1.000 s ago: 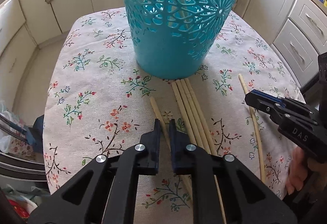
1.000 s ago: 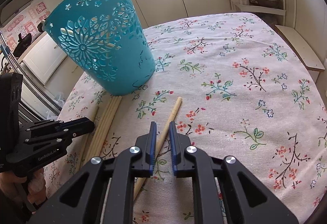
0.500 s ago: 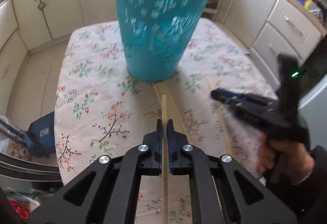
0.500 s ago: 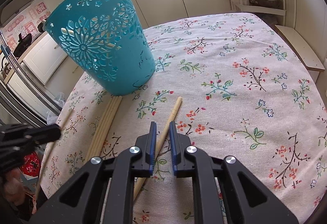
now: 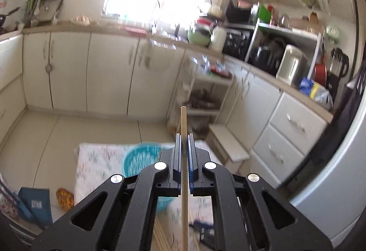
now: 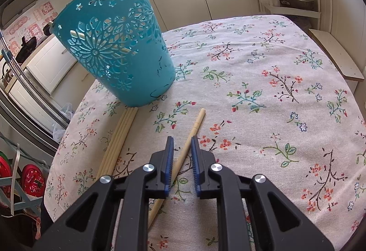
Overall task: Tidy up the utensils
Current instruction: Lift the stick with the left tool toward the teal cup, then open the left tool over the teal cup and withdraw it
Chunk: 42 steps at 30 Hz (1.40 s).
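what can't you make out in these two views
- Left wrist view: the basket and tablecloth are motion-blurred, and the left gripper covers the basket's near side.
- Left wrist view: the held chopstick runs off the bottom edge.
- Right wrist view: the right gripper hides the single chopstick's near end; the basket's contents barely show through its cutouts.

Home kitchen: cream cabinets (image 5: 109, 72), cluttered countertop (image 5: 263, 68).

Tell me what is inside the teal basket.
Through the cut-outs of the teal basket, pale stick shapes show, possibly chopsticks already dropped in. The solid lower wall hides the bottom, so how many there are cannot be told.
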Each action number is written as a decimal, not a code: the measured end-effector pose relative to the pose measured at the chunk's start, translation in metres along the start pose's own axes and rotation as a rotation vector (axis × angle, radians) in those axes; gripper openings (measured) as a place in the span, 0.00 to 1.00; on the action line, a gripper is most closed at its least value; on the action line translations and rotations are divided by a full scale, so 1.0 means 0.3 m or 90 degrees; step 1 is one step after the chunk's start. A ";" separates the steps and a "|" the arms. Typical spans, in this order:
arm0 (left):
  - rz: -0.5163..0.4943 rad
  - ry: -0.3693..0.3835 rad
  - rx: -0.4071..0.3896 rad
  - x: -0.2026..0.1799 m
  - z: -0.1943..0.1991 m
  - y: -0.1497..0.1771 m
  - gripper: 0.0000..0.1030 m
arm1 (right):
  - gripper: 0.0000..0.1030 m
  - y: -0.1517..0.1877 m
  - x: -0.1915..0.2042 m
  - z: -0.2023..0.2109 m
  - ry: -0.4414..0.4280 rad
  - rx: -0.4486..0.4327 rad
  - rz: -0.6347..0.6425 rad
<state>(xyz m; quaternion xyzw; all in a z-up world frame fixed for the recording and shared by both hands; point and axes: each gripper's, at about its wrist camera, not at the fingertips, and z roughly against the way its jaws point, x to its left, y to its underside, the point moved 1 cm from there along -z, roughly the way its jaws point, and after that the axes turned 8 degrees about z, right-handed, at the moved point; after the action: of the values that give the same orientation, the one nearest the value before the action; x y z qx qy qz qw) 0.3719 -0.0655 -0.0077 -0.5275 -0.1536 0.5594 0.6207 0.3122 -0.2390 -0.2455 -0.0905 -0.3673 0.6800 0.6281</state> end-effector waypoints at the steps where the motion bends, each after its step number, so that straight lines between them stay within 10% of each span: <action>1: 0.004 -0.005 -0.028 -0.005 -0.018 -0.032 0.04 | 0.16 -0.001 0.001 -0.001 0.000 0.000 0.001; 10: 0.030 -0.083 -0.146 0.017 -0.229 -0.102 0.04 | 0.17 -0.001 0.005 -0.004 -0.001 0.000 0.001; 26: 0.005 -0.171 -0.090 0.122 -0.384 0.073 0.07 | 0.19 -0.002 0.007 -0.007 -0.003 0.000 0.003; 36: 0.049 -0.253 -0.164 0.232 -0.030 0.193 0.67 | 0.28 -0.006 0.020 -0.017 -0.018 -0.001 0.014; 42: 0.145 -0.320 -0.021 0.451 -0.038 0.454 0.71 | 0.26 -0.003 0.028 -0.015 0.000 0.002 0.027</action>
<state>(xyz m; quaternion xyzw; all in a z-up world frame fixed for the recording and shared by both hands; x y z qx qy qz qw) 0.3527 0.0200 -0.1787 -0.3962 -0.2515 0.7364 0.4874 0.3140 -0.2295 -0.2452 -0.0971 -0.3646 0.6935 0.6138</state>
